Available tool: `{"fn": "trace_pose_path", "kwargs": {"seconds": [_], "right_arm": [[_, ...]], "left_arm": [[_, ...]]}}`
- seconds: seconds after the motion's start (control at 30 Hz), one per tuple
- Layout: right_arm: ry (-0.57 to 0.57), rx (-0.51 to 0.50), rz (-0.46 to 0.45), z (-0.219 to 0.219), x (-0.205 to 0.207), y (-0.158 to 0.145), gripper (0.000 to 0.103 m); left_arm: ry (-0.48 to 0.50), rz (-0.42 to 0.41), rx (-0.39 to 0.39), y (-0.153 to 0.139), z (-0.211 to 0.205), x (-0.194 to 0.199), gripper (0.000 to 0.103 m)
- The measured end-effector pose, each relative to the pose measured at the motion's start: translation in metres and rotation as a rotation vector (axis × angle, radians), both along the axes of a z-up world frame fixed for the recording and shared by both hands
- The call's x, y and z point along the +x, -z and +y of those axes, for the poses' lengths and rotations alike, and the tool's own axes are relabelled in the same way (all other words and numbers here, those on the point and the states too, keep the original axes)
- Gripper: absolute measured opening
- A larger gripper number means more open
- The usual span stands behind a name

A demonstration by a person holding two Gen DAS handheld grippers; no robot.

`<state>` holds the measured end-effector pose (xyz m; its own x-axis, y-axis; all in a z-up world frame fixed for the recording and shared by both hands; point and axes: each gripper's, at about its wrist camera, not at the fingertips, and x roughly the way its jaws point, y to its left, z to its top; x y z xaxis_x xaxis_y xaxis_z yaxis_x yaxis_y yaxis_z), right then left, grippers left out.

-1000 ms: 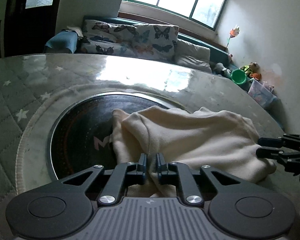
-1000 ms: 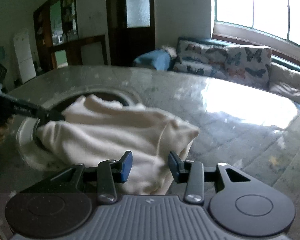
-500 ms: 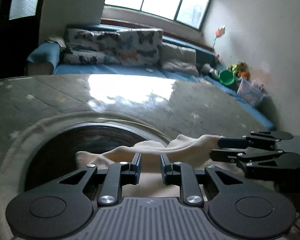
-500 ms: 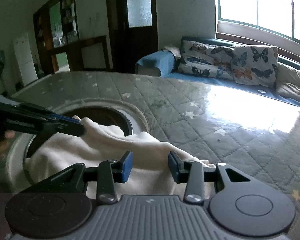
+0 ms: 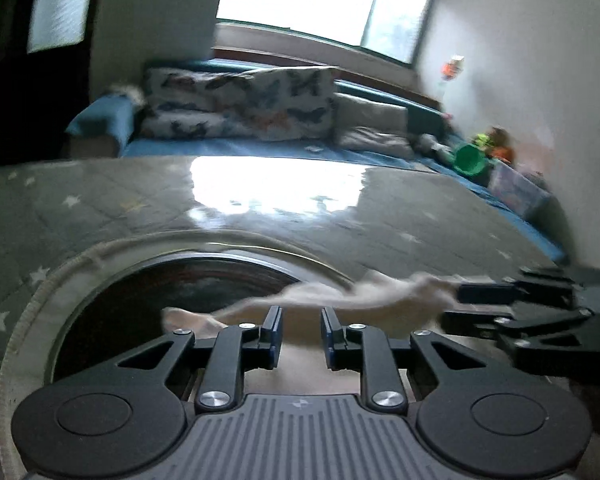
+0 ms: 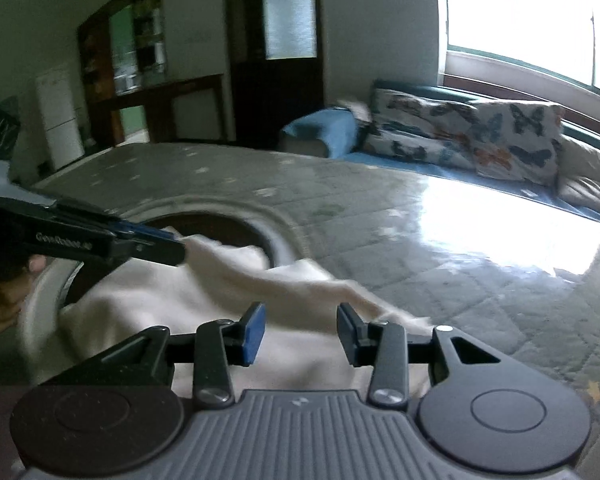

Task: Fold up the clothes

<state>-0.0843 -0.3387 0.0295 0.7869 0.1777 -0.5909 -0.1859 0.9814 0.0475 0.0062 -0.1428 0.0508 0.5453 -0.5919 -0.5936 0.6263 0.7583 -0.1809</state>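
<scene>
A cream garment (image 5: pixel 380 292) hangs stretched between my two grippers above the table's dark round inset (image 5: pixel 160 292). In the left wrist view my left gripper (image 5: pixel 300 312) has the cloth between its narrowly parted jaws. My right gripper (image 5: pixel 452 304) comes in from the right edge and pinches the garment's far end. The right wrist view shows my right gripper (image 6: pixel 300 312) with the garment (image 6: pixel 180 300) filling the gap between its blue pads. There my left gripper (image 6: pixel 178 250) clamps a raised corner of the cloth at the left. Both views are blurred.
The table wears a grey quilted cover with stars (image 5: pixel 380 216) and a pale ring around the inset (image 6: pixel 228 228). A blue sofa with butterfly cushions (image 5: pixel 240 108) stands behind it under the window. A hand (image 6: pixel 0 304) grips the left tool. Toys (image 5: pixel 472 156) lie at the right wall.
The garment has gone from lying spread on the table to being lifted and pulled taut between both grippers. The two grippers have drawn nearer each other. The left jaws stand slightly wider.
</scene>
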Motion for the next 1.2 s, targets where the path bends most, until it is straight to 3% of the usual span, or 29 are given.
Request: {"fn": "trace_pose_path", "kwargs": {"seconds": [0.13, 0.33, 0.5, 0.7, 0.9, 1.0, 1.13, 1.2], "right_arm": [[-0.069, -0.033, 0.001, 0.021, -0.016, 0.005, 0.040], [-0.123, -0.143, -0.021, 0.042, -0.038, 0.015, 0.041], [-0.097, -0.122, -0.042, 0.032, -0.058, 0.003, 0.041], [-0.065, -0.110, -0.013, 0.018, -0.071, 0.015, 0.041], [-0.045, -0.072, -0.044, 0.009, -0.065, -0.009, 0.042], [-0.008, -0.040, -0.035, 0.000, -0.051, -0.009, 0.045], [0.021, 0.000, 0.020, -0.009, -0.036, 0.000, 0.046], [0.019, 0.011, 0.009, -0.011, -0.038, -0.003, 0.046]], "left_arm": [[0.073, -0.076, 0.085, 0.005, -0.007, -0.031, 0.023], [0.084, -0.137, 0.148, 0.024, -0.007, -0.048, 0.025], [0.074, -0.160, 0.111, 0.012, -0.001, -0.057, 0.027], [0.085, -0.170, 0.159, 0.024, 0.000, -0.063, 0.029], [0.067, -0.165, 0.138, 0.011, 0.003, -0.059, 0.034], [0.025, -0.126, 0.143, 0.013, 0.008, -0.048, 0.035], [-0.015, -0.067, 0.088, 0.014, 0.018, -0.039, 0.037], [-0.042, -0.083, 0.068, 0.009, 0.025, -0.040, 0.047]]}}
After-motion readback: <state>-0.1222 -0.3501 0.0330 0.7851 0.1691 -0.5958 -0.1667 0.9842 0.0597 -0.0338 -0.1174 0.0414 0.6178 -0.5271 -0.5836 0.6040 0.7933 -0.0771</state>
